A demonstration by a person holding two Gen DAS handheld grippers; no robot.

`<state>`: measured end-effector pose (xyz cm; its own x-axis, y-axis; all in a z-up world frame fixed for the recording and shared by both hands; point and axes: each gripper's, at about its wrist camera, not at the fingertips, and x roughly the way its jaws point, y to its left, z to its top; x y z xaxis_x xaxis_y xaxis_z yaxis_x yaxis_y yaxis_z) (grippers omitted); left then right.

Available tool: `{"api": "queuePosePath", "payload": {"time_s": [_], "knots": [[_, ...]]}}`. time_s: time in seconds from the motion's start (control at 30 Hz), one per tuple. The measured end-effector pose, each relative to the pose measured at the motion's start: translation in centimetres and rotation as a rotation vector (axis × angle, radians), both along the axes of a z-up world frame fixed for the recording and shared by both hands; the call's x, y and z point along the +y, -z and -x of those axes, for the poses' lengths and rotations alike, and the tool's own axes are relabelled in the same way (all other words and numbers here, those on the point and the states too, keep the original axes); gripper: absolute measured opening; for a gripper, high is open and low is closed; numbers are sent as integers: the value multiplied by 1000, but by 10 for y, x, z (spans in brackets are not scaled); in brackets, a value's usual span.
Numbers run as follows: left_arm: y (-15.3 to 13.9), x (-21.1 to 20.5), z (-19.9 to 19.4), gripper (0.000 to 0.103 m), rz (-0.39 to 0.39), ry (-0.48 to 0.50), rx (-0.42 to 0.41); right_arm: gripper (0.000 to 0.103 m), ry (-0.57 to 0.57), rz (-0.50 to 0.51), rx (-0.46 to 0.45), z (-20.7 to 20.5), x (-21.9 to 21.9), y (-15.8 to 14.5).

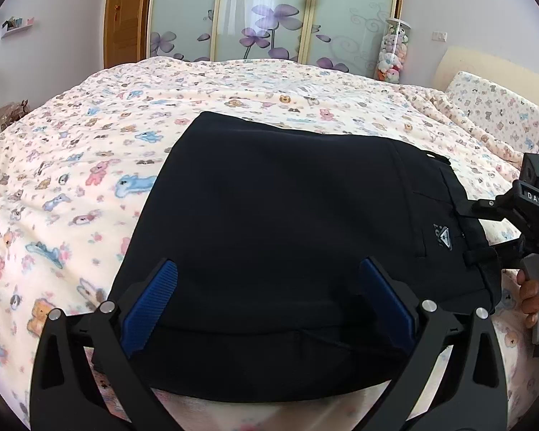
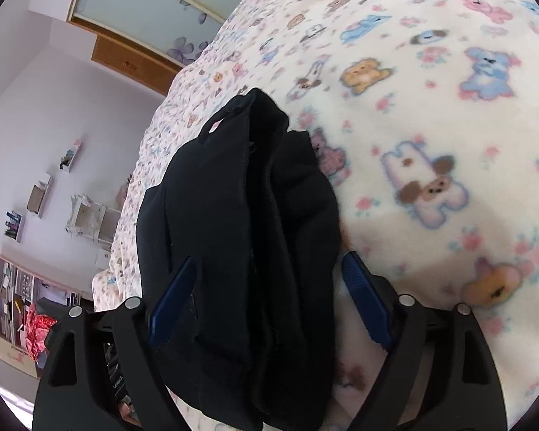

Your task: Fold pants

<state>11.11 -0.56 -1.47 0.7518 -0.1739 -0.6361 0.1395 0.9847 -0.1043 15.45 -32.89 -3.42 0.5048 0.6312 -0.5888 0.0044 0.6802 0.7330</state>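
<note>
Dark navy fabric pants lying as compact folded rectangle on near edge of cream animal-print fleece bedspread. Left gripper spread wide, hovering over pants, pads clear. Right gripper agape straddling waistband end; contact possibly nil. Folding apparently near done; release, tidy left.

"DAS" on right gripper
</note>
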Motion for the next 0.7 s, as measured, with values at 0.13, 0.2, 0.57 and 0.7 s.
{"api": "queuePosePath", "payload": {"time_s": [0.13,0.2,0.57,0.7], "knots": [[0,-1,0,101,1,2,-2,76,-49,-43,-38,3,5,-7],[0,-1,0,101,1,4,-4,62,-15,-43,-10,3,-2,1],[-1,1,2,101,24,-6,-7,33,-11,-122,-208,17,22,-49],[-1,9,1,101,60,-24,-4,32,-2,-156,-310,25,45,-62]]}}
